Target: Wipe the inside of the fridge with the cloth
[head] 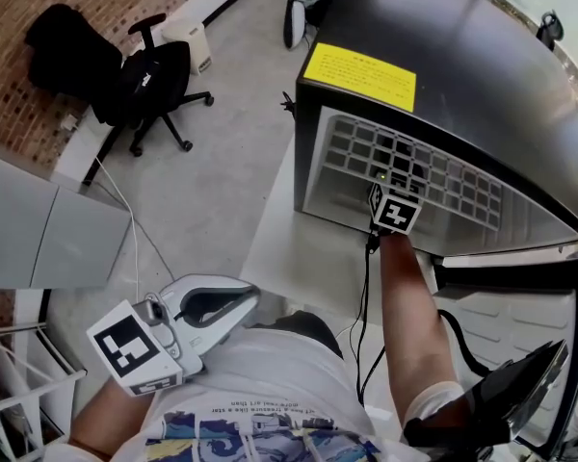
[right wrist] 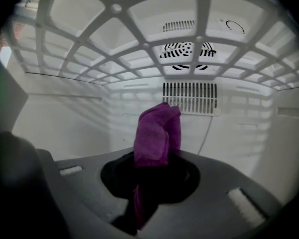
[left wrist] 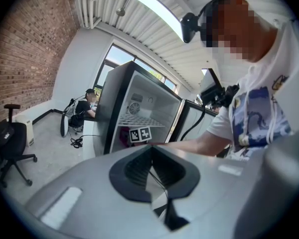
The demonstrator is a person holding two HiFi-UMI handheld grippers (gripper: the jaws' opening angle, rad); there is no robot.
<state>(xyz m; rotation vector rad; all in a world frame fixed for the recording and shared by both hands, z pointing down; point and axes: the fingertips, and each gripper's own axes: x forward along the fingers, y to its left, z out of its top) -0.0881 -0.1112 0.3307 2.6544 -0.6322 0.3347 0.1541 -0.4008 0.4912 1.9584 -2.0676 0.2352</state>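
A: Right, the right gripper [right wrist: 150, 188] is deep inside the fridge [head: 433, 56], with its jaws clamped on the purple cloth [right wrist: 155, 133].
B: Which way does the cloth point?
A: Its long axis runs straight out along the jaws. The folded end aims at the vent grille [right wrist: 190, 98] on the back wall, beneath the wire shelf [right wrist: 139, 39].
B: And the left gripper [head: 217, 308]?
A: It's outside, low against the person's shirt [head: 270, 383], jaws together with nothing between them.

Head view: steeply down on the fridge [head: 443, 56] top and open front.
Left gripper view: low beside the person [left wrist: 259, 116], facing the fridge, well apart.
Right gripper view: inside, under the shelf [right wrist: 139, 39], near the back wall [right wrist: 79, 118].
Shared: the shelf.
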